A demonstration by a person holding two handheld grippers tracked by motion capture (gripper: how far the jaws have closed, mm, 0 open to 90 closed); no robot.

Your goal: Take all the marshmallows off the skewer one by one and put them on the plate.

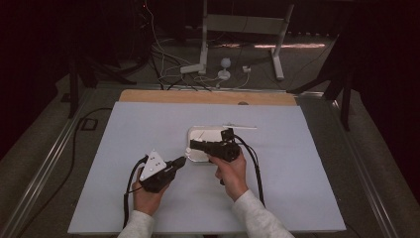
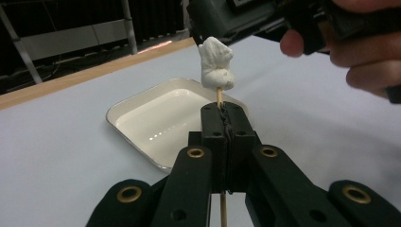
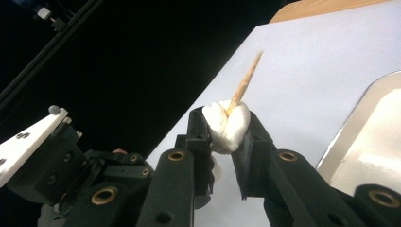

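Observation:
A thin wooden skewer (image 2: 219, 96) carries a soft white lump (image 2: 215, 64) like a marshmallow. My left gripper (image 2: 223, 109) is shut on the skewer's shaft just below the lump, above the table near the tray (image 2: 146, 93). In the right gripper view my right gripper (image 3: 226, 125) is shut on the white lump (image 3: 232, 128), and the skewer's pointed tip (image 3: 246, 82) sticks out past it. From above, the left gripper (image 1: 182, 161) and right gripper (image 1: 192, 145) meet tip to tip at the white tray's (image 1: 198, 133) near left corner.
The shallow white tray lies mid-table on a pale grey mat (image 1: 148, 129). A second thin stick (image 1: 240, 127) lies by the tray's far edge. A wooden strip (image 1: 208, 96) borders the far side of the table. Table legs and cables stand on the floor beyond.

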